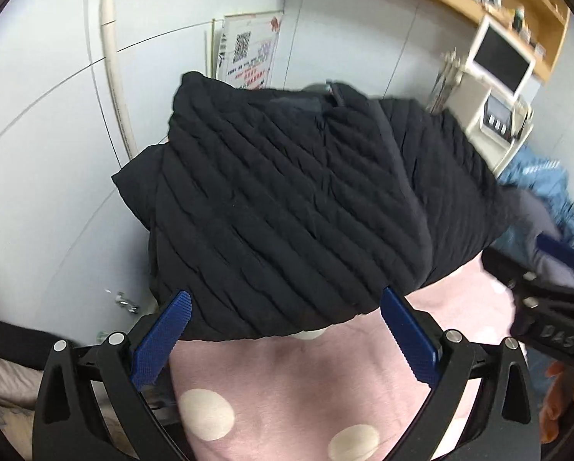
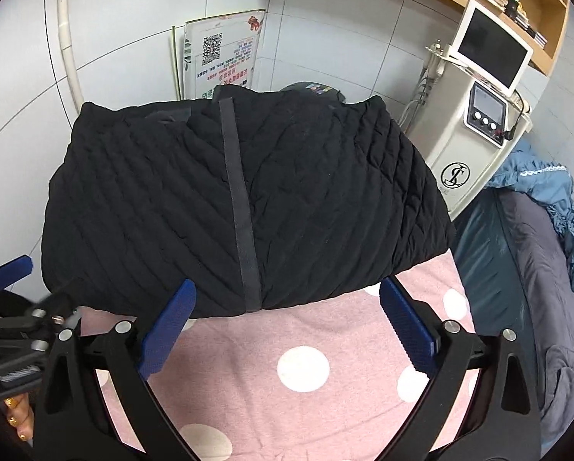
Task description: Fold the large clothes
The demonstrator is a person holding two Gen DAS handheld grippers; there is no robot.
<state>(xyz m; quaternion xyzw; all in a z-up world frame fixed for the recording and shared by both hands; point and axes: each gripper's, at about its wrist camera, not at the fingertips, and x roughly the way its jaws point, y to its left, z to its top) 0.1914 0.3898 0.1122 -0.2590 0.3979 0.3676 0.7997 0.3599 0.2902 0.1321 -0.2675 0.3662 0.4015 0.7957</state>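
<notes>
A black quilted jacket [image 1: 287, 199] lies folded into a thick bundle on a pink blanket with white dots [image 1: 287, 384]. It also shows in the right wrist view [image 2: 248, 199], with a grey zipper strip running down its middle. My left gripper [image 1: 285, 303] is open, its blue pads wide apart at the bundle's near edge, holding nothing. My right gripper [image 2: 287, 296] is open in the same way at the near edge. The right gripper shows at the far right of the left wrist view [image 1: 556, 307], and the left gripper at the far left of the right wrist view [image 2: 10, 307].
A white machine with a screen [image 2: 475, 115] stands at the back right by a tiled wall. A poster [image 2: 221, 57] leans on the wall behind the jacket. Blue clothing [image 2: 548, 199] and a dark grey cover [image 2: 536, 288] lie at the right. A wooden shelf [image 2: 498, 4] runs overhead.
</notes>
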